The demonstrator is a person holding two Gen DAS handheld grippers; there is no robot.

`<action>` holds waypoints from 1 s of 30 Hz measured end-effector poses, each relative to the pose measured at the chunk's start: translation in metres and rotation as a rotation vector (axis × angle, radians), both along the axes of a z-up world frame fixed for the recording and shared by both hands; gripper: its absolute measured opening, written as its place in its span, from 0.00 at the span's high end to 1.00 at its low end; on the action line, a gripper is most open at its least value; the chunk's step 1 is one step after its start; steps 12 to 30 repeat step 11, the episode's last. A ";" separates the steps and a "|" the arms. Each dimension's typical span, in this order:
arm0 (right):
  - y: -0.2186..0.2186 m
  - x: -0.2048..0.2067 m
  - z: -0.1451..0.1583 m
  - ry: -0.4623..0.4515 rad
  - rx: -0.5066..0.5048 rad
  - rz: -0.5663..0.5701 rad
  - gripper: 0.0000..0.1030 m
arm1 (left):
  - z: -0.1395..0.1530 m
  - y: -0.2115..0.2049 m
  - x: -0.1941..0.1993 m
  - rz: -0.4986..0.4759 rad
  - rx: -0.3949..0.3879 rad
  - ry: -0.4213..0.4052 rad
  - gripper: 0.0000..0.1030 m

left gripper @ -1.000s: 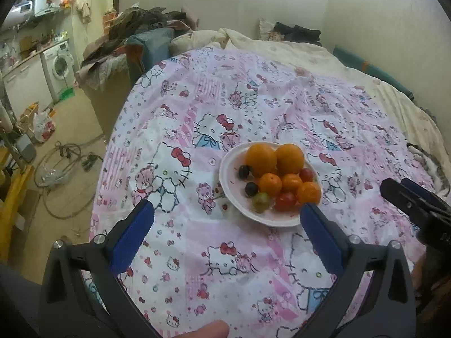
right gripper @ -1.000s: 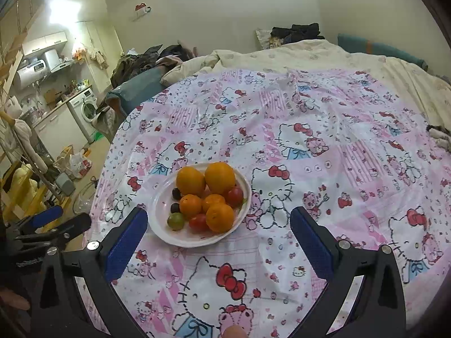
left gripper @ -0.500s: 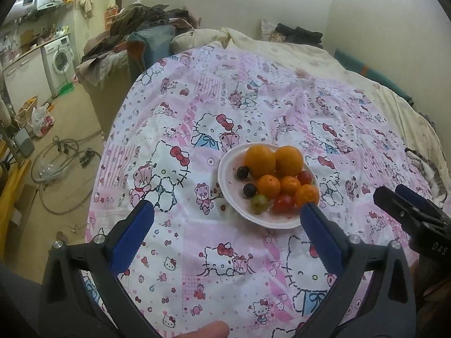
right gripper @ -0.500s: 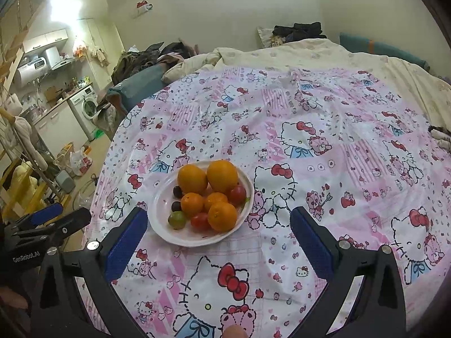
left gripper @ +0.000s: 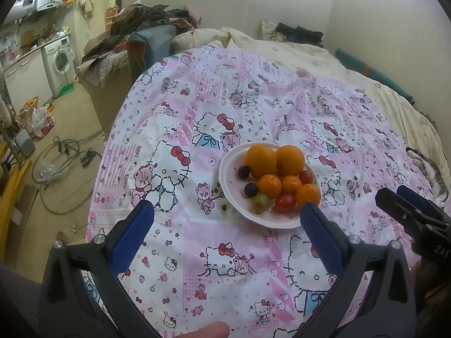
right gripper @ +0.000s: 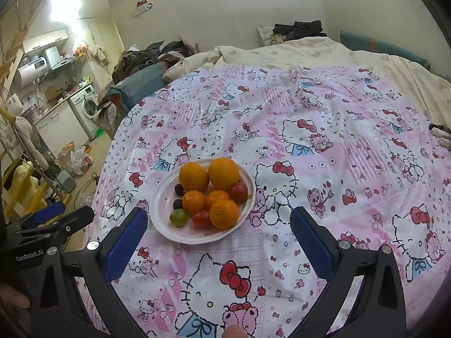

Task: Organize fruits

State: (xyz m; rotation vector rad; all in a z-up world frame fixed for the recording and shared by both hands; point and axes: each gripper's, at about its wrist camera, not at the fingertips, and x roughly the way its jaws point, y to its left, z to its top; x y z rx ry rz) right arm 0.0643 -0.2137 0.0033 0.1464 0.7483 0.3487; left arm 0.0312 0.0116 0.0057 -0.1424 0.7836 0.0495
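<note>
On the bed [left gripper: 352, 64], spread with a pink cartoon-cat sheet [left gripper: 174, 129], sits a white plate [left gripper: 227, 181] heaped with fruit. Hard to make out: the two small dark fruits [left gripper: 244, 171] on the plate's left may be grapes or plums, and the small red ones [left gripper: 285, 203] look like cherry tomatoes. Two big oranges [left gripper: 261, 161] lie at the far side, three smaller tangerines [left gripper: 269, 186] in front of them, and one greenish round fruit [left gripper: 260, 202] at the near rim. The left tongs [left gripper: 227, 219] hang spread wide and empty above the sheet, their right tip overlapping the plate's near edge in view. The right tongs [right gripper: 218, 219] are likewise parted and empty, just short of the plate. Each pair appears cut off at the other camera's edge. A fingertip [left gripper: 205, 331] pokes in at the bottom.
</note>
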 end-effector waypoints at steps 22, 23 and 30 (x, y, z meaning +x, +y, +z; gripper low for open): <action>0.001 -0.001 0.002 -0.007 -0.008 0.004 0.00 | 0.000 0.002 0.000 -0.006 -0.018 -0.003 0.01; 0.001 -0.001 0.002 -0.007 -0.008 0.004 0.00 | 0.000 0.002 0.000 -0.006 -0.018 -0.003 0.01; 0.001 -0.001 0.002 -0.007 -0.008 0.004 0.00 | 0.000 0.002 0.000 -0.006 -0.018 -0.003 0.01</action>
